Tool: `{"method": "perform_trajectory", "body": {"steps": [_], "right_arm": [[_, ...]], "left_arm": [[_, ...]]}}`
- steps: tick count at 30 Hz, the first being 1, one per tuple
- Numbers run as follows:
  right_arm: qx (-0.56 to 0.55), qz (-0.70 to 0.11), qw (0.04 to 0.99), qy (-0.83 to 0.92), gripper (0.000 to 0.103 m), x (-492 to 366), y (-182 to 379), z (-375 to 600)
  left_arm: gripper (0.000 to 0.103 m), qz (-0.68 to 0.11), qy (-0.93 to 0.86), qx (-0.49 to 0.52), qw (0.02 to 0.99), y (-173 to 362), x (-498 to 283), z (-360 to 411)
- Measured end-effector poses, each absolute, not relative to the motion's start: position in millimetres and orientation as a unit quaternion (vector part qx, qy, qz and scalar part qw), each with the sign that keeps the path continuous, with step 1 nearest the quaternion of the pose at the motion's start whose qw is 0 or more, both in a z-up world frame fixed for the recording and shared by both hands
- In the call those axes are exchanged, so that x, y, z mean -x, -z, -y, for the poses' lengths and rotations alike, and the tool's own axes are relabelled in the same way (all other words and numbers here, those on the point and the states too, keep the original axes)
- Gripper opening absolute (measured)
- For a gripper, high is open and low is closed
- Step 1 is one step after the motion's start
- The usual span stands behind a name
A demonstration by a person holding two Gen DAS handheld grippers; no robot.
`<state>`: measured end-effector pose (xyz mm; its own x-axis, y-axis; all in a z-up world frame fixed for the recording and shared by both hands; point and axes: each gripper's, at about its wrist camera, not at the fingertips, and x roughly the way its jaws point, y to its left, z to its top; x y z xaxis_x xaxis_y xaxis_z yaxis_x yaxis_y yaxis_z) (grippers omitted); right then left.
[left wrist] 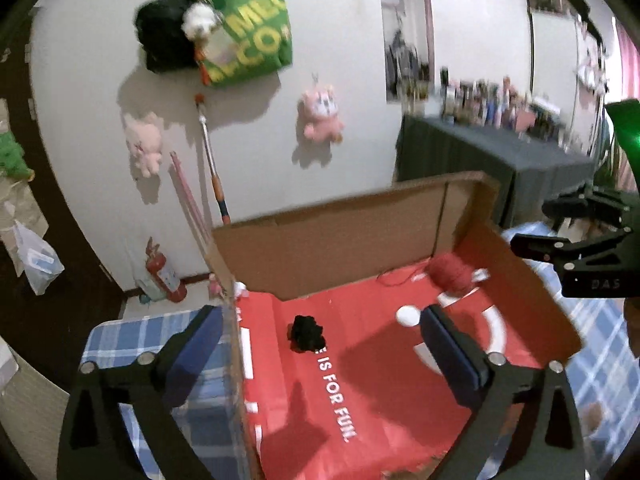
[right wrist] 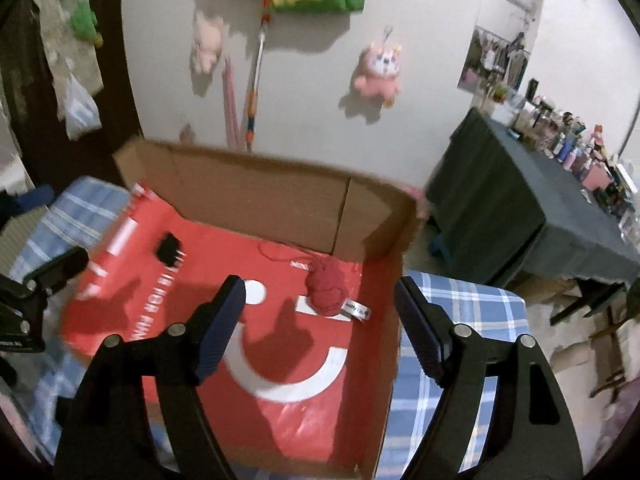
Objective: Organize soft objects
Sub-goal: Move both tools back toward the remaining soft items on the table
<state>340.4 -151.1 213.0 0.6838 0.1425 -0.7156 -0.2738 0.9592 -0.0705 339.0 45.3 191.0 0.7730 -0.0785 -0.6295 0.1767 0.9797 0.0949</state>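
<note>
Cardboard box (left wrist: pixel 340 220), shallow, lined with a red printed sheet (left wrist: pixel 380 400), sits on a blue plaid cloth (left wrist: pixel 132 336); both soft items already lie inside it, which reads as the sorting destination. Leftmost, the small black fuzzy clump (left wrist: pixel 306 333) rests on the liner near the left wall, apart from everything else. Further right, the red yarn ball (left wrist: pixel 450 274) sits toward the far right corner, a loose strand trailing from it across the liner. Left gripper (left wrist: pixel 320 344) hovers over the box's near left edge, jaws spread wide, nothing between them; right gripper (right wrist: pixel 320 328) hangs above the liner just short of the yarn, jaws likewise spread and empty (judgement: both items look deposited, or a pick-up is pending; cannot tell which). View differences: the left wrist camera shows the clump sharply and catches the right gripper at its right edge; the right wrist camera blurs the clump (right wrist: pixel 168 246) but shows a white label (right wrist: pixel 358 310) beside the yarn (right wrist: pixel 326 286), and the dark-draped side table (right wrist: pixel 520 208) crowded with bottles.
</note>
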Motion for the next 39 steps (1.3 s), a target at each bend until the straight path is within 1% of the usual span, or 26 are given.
{"method": "perform_trajectory", "body": {"steps": [2, 3, 8, 11, 13, 16, 20, 24, 27, 34, 39], "right_arm": [[0.071, -0.359, 0.923, -0.120, 0.087, -322.1, -232.7, 158.4], [0.063, -0.345, 0.928, -0.123, 0.089, -308.3, -242.0, 161.6], [0.057, -0.287, 0.948, -0.125, 0.090, -245.7, -265.6, 174.3], [0.055, -0.256, 0.956, -0.132, 0.090, -206.6, -272.4, 178.2], [0.058, -0.236, 0.961, -0.134, 0.090, -177.7, -275.2, 177.5], [0.049, -0.219, 0.963, -0.151, 0.097, -146.1, -274.3, 178.7], [0.036, -0.198, 0.967, -0.158, 0.097, -103.2, -267.5, 179.6], [0.035, -0.170, 0.973, -0.153, 0.097, -62.4, -255.9, 179.9], [0.015, -0.167, 0.974, -0.155, 0.097, -41.4, -241.7, 183.8], [0.017, -0.169, 0.979, -0.116, 0.097, -11.7, -192.5, 181.8], [0.002, -0.199, 0.974, -0.113, 0.097, -10.4, -155.4, 183.0]], "left_arm": [[0.103, -0.307, 0.066, -0.066, 0.947, -207.6, -317.8, -45.7], [0.103, -0.296, 0.061, -0.066, 0.951, -215.3, -305.7, -45.3], [0.103, -0.244, 0.042, -0.057, 0.967, -238.4, -249.1, -42.6], [0.103, -0.232, 0.056, -0.033, 0.971, -244.8, -218.3, -43.9], [0.103, -0.224, 0.062, -0.014, 0.973, -247.6, -198.1, -45.4], [0.103, -0.203, 0.075, 0.005, 0.976, -252.6, -168.1, -47.7], [0.103, -0.163, 0.065, 0.000, 0.985, -256.4, -127.7, -44.1], [0.103, -0.127, 0.062, -0.019, 0.990, -248.2, -85.7, -35.4], [0.103, -0.123, 0.069, -0.002, 0.990, -233.7, -62.5, -34.6], [0.103, -0.142, 0.084, 0.020, 0.986, -189.8, -37.7, -27.8], [0.103, -0.167, 0.085, 0.020, 0.982, -148.9, -33.3, -16.8]]}}
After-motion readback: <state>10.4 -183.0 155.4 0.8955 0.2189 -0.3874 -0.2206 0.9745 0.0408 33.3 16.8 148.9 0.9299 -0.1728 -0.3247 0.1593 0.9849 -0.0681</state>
